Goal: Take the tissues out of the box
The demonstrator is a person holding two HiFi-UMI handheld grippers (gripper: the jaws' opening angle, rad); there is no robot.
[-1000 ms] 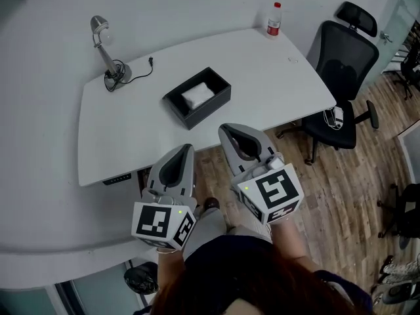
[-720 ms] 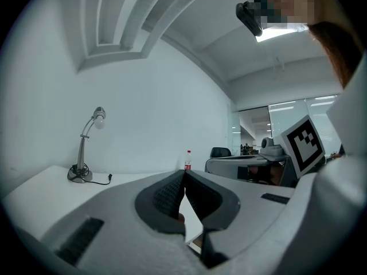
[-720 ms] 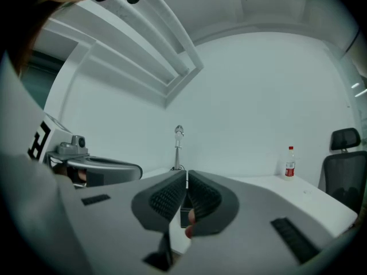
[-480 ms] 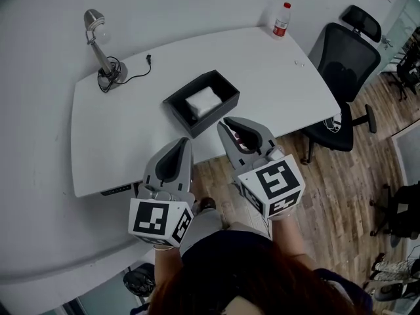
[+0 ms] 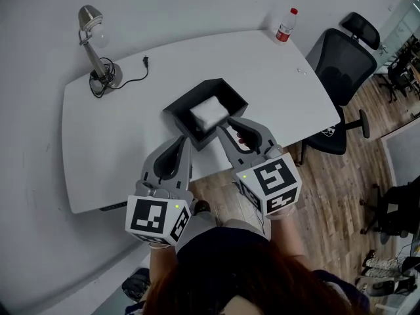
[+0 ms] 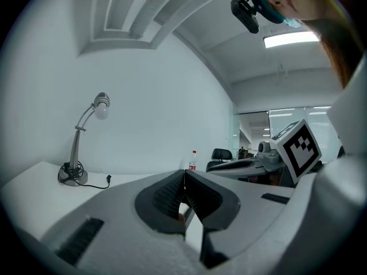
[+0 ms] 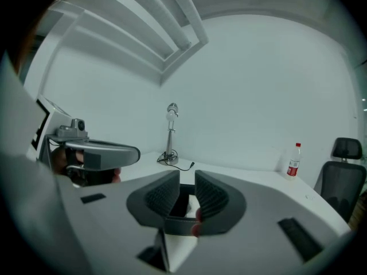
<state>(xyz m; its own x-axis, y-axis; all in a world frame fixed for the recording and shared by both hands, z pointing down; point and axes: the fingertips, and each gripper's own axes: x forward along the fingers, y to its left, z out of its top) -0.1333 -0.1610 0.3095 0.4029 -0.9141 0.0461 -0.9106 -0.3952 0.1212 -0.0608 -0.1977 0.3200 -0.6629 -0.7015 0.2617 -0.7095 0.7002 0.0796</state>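
**Worktop** (image 5: 125,143): white, smooth, with rounded corners. The near edge is partly covered by both tools.

**Floor** (image 5: 328,195): wood planks, cut off at the right frame edge.

**Office chair** (image 5: 341,67): black, mesh back with headrest, parked at the worktop's right end. Its seat is partly hidden under the worktop edge.

**Left tool** (image 5: 184,140): grey body with a marker cube at the rear. The left gripper view shows the ribbed dark pads clenched together at the tips, with nothing between them. The tips lie just beside the box's near-left wall; contact cannot be confirmed.

**Right tool** (image 5: 234,125): same build. Its jaws have just been opening and stand slightly apart, gripping nothing. Through the gap the right gripper view shows the box interior and a pale patch of tissue beyond. In the head view the tips overlap the box's near-right corner and hide that part of the rim.

**Box** (image 5: 187,97): black, rectangular, open-topped, set askew near the middle of the worktop's near edge.

**Desk lamp** (image 5: 95,52): metal, with a bent neck and round base, at the far left corner. Its black cable (image 5: 134,71) lies loose beside it.

**Tissues** (image 5: 210,112): a white folded stack lying inside the box. The lower layers are not visible.

**Bottle** (image 5: 286,26): clear plastic, red cap and label, upright at the far right corner. The print is too small to read.
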